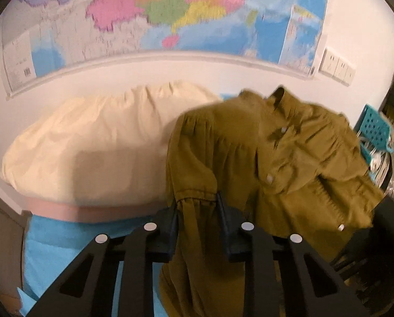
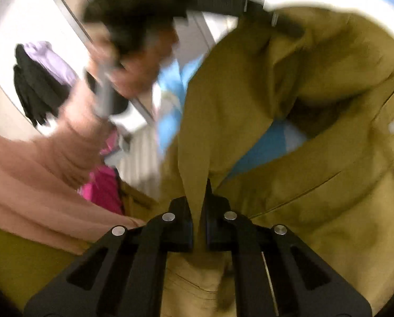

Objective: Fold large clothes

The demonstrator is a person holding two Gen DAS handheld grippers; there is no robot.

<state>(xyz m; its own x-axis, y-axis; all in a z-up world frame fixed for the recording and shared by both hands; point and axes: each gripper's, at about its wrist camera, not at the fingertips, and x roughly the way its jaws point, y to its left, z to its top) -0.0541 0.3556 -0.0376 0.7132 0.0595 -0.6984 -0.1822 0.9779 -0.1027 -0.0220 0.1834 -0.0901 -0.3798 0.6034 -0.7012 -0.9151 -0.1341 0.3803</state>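
1. Left gripper (image 1: 197, 206) clamped on gathered cuff of olive shirt (image 1: 289, 158); right gripper (image 2: 198, 198) pinching a thin fold.
2. Shirt lifted between both, above blue bed (image 1: 65, 237), collar away from left.

We see our left gripper (image 1: 197, 206) clamped on a gathered cuff of an olive button-up shirt (image 1: 289, 158), the shirt hanging over a cream pillow (image 1: 91, 148), blue bedding (image 1: 65, 245) below, a colourful wall map (image 1: 157, 13) behind

Left wrist view faces the wall map (image 1: 170, 13) over the bed; right wrist view looks close-up; both share the olive shirt (image 1: 276, 158).
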